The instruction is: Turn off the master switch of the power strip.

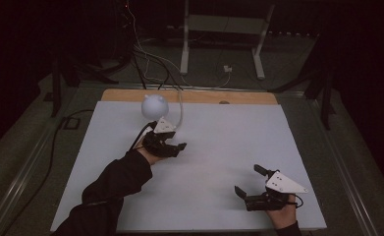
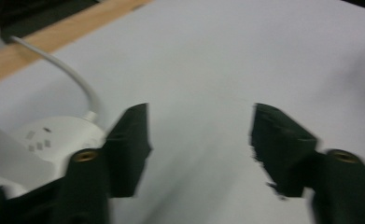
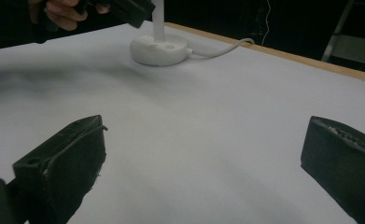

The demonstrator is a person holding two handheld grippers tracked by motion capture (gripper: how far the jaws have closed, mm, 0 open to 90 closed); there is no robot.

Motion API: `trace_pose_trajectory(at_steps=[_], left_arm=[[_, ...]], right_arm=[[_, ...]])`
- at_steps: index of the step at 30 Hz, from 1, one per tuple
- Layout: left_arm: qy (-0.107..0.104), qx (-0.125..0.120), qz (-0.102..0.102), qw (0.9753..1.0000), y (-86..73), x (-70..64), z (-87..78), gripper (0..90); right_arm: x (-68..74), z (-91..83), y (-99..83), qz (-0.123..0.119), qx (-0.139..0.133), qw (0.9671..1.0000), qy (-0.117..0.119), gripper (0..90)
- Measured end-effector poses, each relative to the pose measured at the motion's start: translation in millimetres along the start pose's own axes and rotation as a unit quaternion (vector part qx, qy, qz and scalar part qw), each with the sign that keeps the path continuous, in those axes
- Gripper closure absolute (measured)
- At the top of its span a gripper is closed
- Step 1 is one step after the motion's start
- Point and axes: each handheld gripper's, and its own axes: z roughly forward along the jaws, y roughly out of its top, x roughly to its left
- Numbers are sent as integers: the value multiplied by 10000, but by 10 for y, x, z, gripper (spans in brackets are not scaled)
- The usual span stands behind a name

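- Desk lamp (image 1: pixel 154 105): white, round head, stands near the desk's (image 1: pixel 219 206) far edge, left of centre. Its round base (image 3: pixel 159 48) sits flat on the white top, thin stem rising from it.
- Lamp cord (image 1: pixel 181 105): white, leaves the base and curves over the wooden strip (image 1: pixel 238 97) along the far edge (right gripper view shows it lying flat toward that strip).
- Left gripper (image 1: pixel 172 146): just on the near side of the lamp, jaws spread wide with nothing between them. Left gripper view puts the lamp base (image 2: pixel 59 140) right beside one jaw, at the frame's left; cannot tell if they touch. That view is motion-blurred.
- Right gripper (image 1: pixel 248 181): near the desk's near right corner, well apart from the lamp. Jaws wide apart, only bare top between them.
- Hands: left hand (image 1: pixel 148 156) with a dark sleeve comes in from the near left; right hand (image 1: pixel 283 212) sits close to the near edge.
- Open room: the whole right half and the middle of the top are bare white, same for the left edge strip. Between the two grippers the top is free.
- Edges: white sheet stops short of the far edge, leaving the wooden strip exposed; a small dark mark (image 1: pixel 224 103) sits on that strip right of centre.
- Containers: the lamp base carries the stem, and a few small marks show on its top (too blurred to read).
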Motion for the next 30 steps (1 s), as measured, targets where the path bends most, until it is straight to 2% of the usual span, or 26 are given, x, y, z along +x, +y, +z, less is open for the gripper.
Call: trace_pose_trajectory(at_steps=[2,5,7,13,14,16,17,20,23,25,30], left_arm=[[-140,79,-18,9999,-11,-5,-15,176],[-446,235,76,9987,-32,-13,-37,84],[-539,297,95,9981,-45,-21,-47,3],[-699,182,120,9973,-56,-31,-146,4],[-792,189,157,9966,-57,-30,-166,4],[-812,184,221,9963,-60,-39,-197,4],[-936,169,240,9952,-66,-39,-223,4],[-1023,157,317,9941,-93,-48,-286,4],[-915,200,554,9941,-138,-80,-339,4],[-868,262,623,9939,-187,-90,-370,4],[-928,333,573,9935,-307,-82,-444,4]], right_arm=[[-1,2,-1,6,6,10000,-2,2],[1,-1,1,-18,-5,10000,0,2],[0,-1,1,-9,1,10000,-4,2],[1,0,1,-8,1,10000,-5,2],[1,0,0,-8,11,10000,-9,2],[2,0,1,-25,2,10000,-6,2],[2,0,2,-25,0,10000,-5,2],[1,0,0,-21,6,10000,-13,2],[3,-2,5,-27,-3,10000,-9,2],[4,-1,3,-24,5,10000,-12,2],[5,0,5,-26,7,10000,-20,2]])
